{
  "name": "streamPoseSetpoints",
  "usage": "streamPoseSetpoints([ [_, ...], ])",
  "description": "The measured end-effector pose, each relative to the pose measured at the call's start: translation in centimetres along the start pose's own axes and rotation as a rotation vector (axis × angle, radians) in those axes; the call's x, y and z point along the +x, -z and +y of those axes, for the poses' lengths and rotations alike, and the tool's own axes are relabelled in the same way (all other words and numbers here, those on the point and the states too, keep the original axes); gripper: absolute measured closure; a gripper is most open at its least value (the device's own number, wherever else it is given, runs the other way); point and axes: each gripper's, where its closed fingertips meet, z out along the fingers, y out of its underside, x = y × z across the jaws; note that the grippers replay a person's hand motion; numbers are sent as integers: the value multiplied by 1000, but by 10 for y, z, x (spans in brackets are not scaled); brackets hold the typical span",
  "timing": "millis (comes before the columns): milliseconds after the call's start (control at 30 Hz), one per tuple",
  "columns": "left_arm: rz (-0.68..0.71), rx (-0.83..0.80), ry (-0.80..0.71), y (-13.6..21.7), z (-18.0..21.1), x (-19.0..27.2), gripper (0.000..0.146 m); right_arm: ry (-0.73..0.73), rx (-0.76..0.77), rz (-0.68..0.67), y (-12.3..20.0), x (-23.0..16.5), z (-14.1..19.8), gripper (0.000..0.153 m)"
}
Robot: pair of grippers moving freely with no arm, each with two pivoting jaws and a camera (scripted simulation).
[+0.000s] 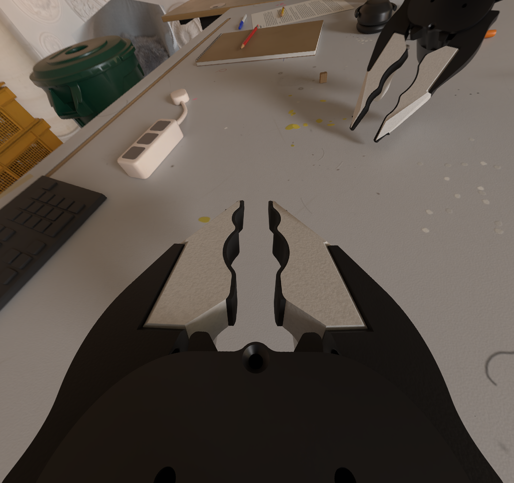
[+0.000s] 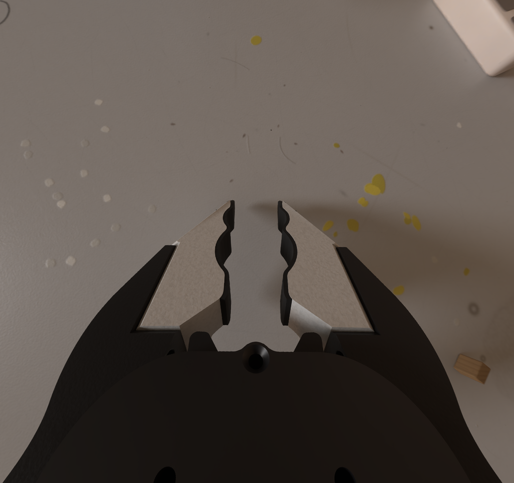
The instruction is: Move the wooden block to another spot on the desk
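On the grey tabletop (image 1: pixel 333 219) the wooden block (image 1: pixel 323 77) stands alone, near the spiral notebook (image 1: pixel 261 44), touched by nothing. Left claw (image 1: pixel 256 205) hovers low, fingers slightly apart, holding nothing. Right claw (image 2: pixel 256 205) points down over yellow paint spots (image 2: pixel 375 186), fingers parted, empty; block sits beside its body. White power strip (image 1: pixel 150 148) left, near keyboard (image 1: pixel 36 227).

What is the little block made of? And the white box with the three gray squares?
The wooden block looks like pale, unvarnished wood: fine straight grain lines run across its faces and it has no shine. The power strip looks like smooth matte plastic, cream-white with rounded moulded corners and a soft sheen; that is a guess from its look.
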Motion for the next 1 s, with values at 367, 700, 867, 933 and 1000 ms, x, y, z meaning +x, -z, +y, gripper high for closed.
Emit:
streamPoseSetpoints([
  [367, -71, 45, -87, 14, -23, 3, 129, -106, 77, 81, 23, 25, 10, 115],
  [700, -59, 42, -113, 12, -24, 10, 129, -506, 182, 462, 81, 134, 78, 113],
  [867, -45, 35, -115, 9, -22, 14, 129, -559, 114, 499, 77, 156, 94, 115],
  [933, -48, 26, -125, 8, -21, 14, 129, -547, 69, 496, 72, 159, 98, 116],
  [1000, -53, 23, -130, 8, -20, 13, 129, -534, 47, 464, 67, 160, 97, 116],
])
